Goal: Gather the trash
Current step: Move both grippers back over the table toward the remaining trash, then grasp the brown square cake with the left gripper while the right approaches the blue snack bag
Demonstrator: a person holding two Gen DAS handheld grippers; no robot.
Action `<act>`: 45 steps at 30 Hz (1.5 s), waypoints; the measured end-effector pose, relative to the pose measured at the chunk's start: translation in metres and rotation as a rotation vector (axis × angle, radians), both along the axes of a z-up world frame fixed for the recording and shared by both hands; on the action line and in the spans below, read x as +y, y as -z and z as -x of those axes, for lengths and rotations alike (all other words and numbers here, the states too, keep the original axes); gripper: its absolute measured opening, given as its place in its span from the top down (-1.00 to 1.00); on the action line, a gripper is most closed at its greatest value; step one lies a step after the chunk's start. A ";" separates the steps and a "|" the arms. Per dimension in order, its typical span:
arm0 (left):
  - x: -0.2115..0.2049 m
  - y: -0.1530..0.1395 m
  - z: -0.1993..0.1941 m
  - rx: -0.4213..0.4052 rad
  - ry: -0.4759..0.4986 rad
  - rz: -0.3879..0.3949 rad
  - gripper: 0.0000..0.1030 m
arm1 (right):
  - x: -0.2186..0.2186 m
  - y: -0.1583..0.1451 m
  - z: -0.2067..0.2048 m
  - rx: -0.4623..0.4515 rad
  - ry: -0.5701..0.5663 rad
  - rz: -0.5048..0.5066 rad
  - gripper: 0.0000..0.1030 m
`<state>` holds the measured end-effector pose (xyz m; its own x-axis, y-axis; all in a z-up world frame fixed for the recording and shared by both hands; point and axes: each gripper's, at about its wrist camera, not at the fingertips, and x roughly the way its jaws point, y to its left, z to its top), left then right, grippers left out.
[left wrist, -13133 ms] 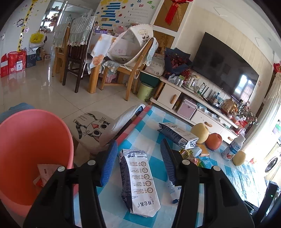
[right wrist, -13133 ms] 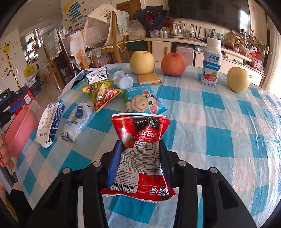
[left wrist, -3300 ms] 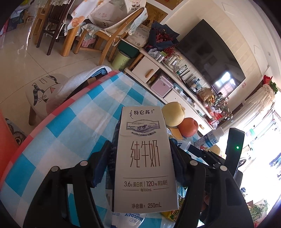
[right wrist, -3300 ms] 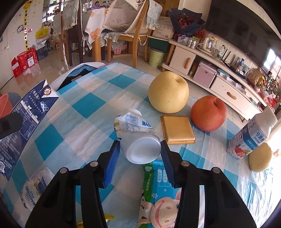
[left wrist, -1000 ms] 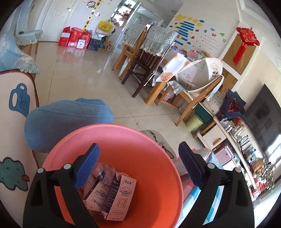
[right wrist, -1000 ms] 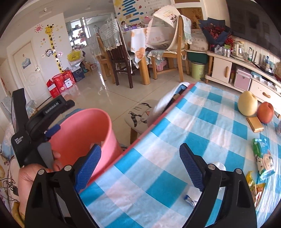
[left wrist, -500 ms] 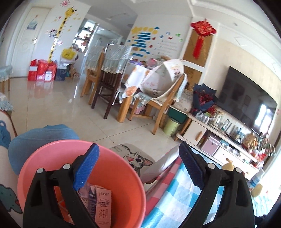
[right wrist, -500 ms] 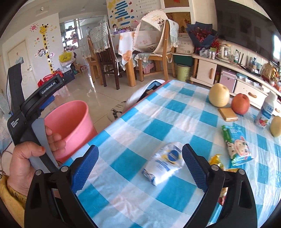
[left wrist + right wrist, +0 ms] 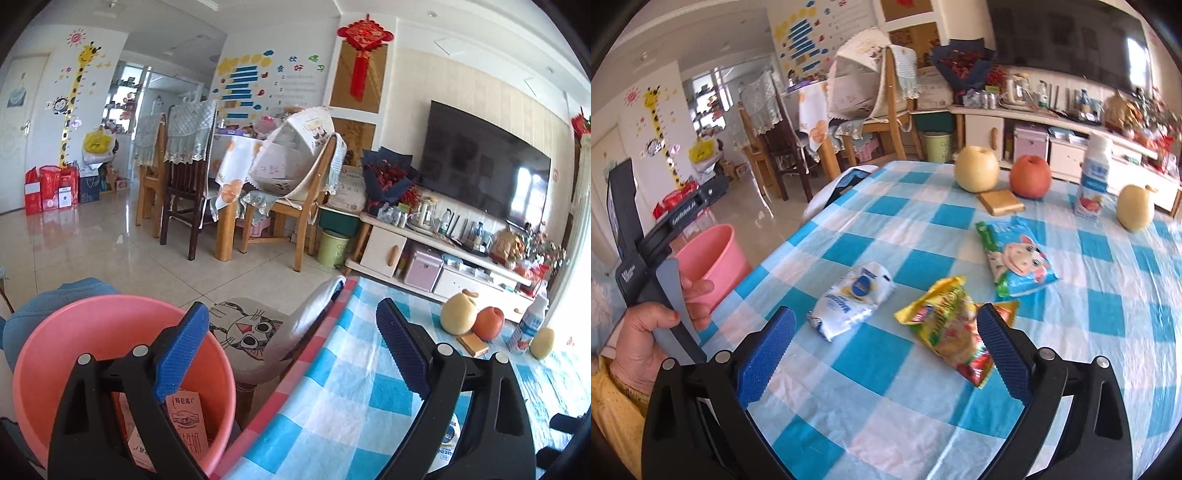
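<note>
Both grippers spread wide and empty, wrappers ahead of us on the checked table.

Our right gripper (image 9: pixel 882 354) hangs with jaws apart and holding nothing, nearest the yellow snack wrapper (image 9: pixel 947 326) and, to its left, the white crumpled packet (image 9: pixel 851 304). Both look light, soft and crinkly, likely slippery film, so we would pinch each across its bunched middle instead of a loose edge. Farther off lies the blue cartoon-cow wrapper (image 9: pixel 1015 254), flat and thin, harder to lift. Our left gripper (image 9: pixel 290 354) also gapes empty, near the pink bin (image 9: pixel 92 332) at the table's left edge, milk cartons (image 9: pixel 186 428) already inside. Farthest back stand two pears (image 9: pixel 977 168), an apple (image 9: pixel 1030 175) and a drink bottle (image 9: pixel 1093 181), which we judge not trash.
</note>
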<state>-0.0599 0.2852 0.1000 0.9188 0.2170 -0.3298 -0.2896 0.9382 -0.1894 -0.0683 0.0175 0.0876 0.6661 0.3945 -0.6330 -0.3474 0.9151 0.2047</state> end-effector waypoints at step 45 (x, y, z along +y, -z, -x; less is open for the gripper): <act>-0.291 0.070 -0.277 0.745 0.171 0.152 -0.64 | -0.210 0.006 -0.040 0.120 0.245 -0.177 -0.89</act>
